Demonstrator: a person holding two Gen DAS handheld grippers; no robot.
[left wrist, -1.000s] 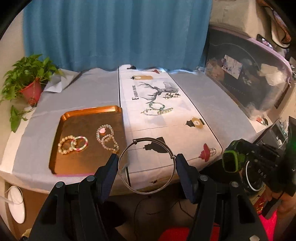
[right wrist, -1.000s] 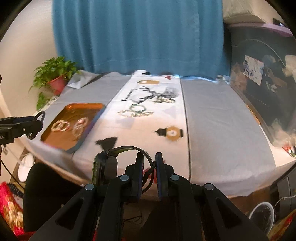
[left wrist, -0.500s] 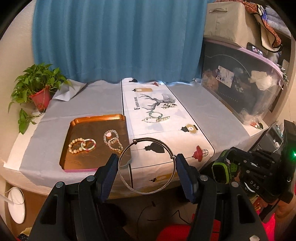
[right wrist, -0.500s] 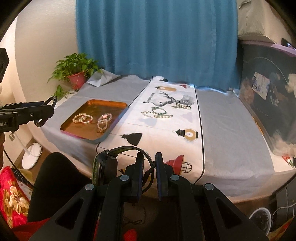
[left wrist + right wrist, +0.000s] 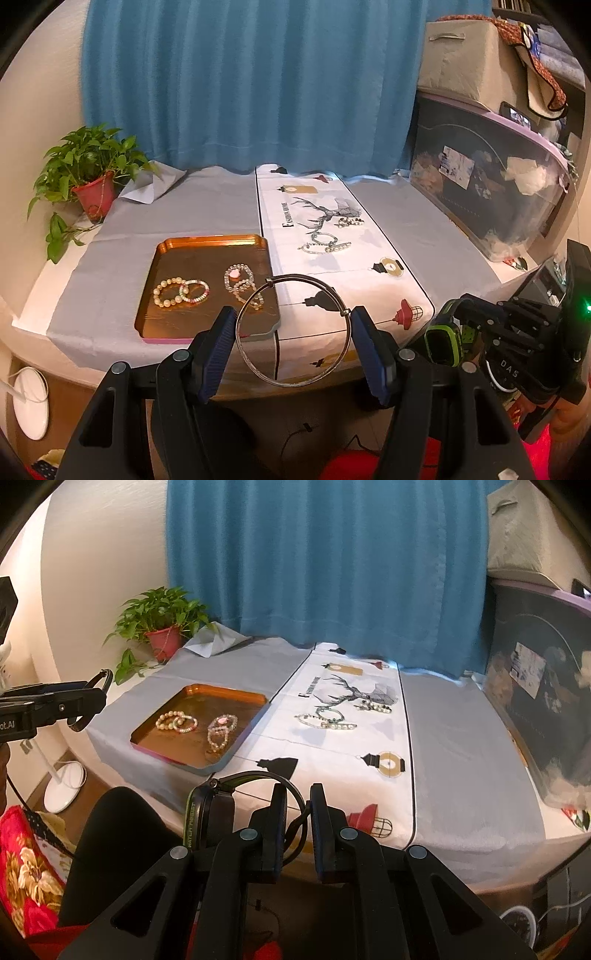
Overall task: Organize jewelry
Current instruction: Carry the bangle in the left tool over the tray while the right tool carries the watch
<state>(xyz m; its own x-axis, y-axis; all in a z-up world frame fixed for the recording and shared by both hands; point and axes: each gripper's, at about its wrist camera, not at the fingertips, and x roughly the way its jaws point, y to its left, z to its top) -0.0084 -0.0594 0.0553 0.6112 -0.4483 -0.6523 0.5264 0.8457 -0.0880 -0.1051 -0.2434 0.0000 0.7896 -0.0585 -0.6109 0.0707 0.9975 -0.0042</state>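
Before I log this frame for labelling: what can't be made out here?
- Watch face: right wrist view, seen edge-on, its strap behind the right gripper fingers.
- Loose bracelets on the runner: both views, too small to count.
- Bangle in the left gripper: right wrist view, mostly behind the fingers.
- Tray near edge: left wrist view, hidden by the bangle and fingers.

The tray [image 5: 207, 242] lies left of the runner [image 5: 354, 266], plant [image 5: 88, 166] behind.
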